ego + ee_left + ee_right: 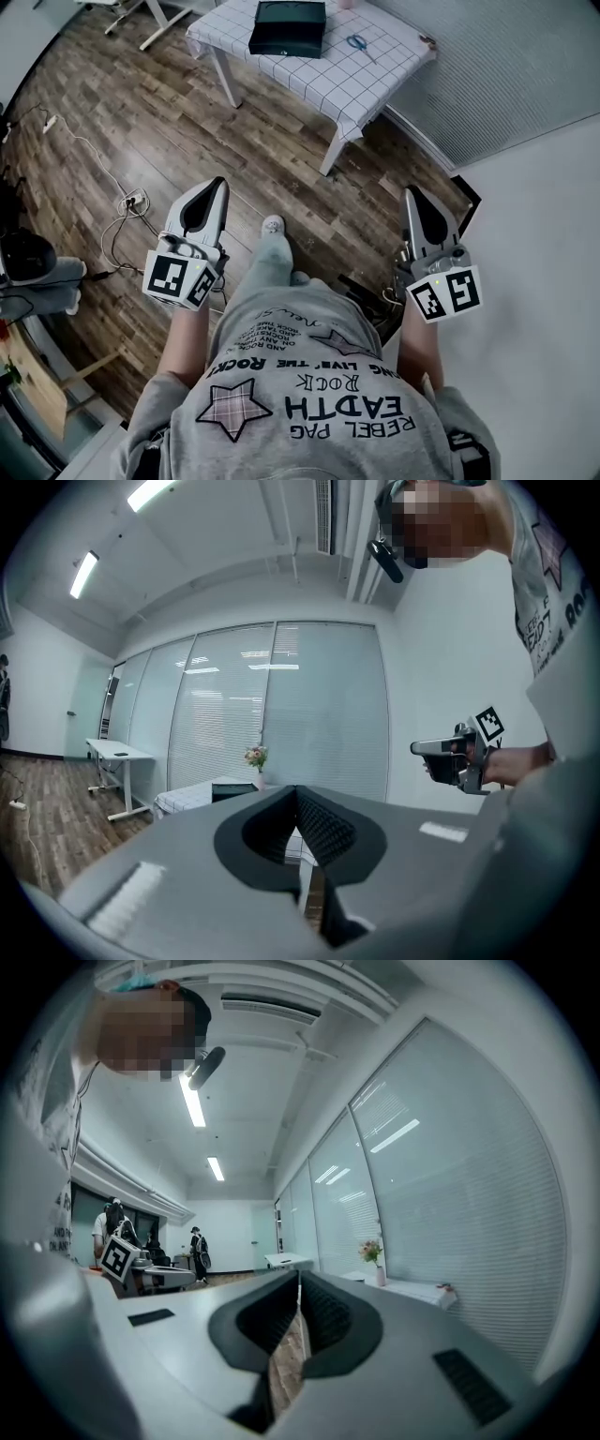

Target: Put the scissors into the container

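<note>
Blue-handled scissors lie on a table with a white checked cloth, to the right of a dark green container. That table stands well ahead of me across the wooden floor. My left gripper and right gripper are held level at waist height on either side of my body, both pointing toward the table. Each has its jaws shut with nothing between them. The left gripper view looks over its closed tips to the container far off.
A power strip with cables lies on the floor at left, beside a dark chair. A glass wall with blinds runs behind the table. A flower vase stands on the table. People stand far back.
</note>
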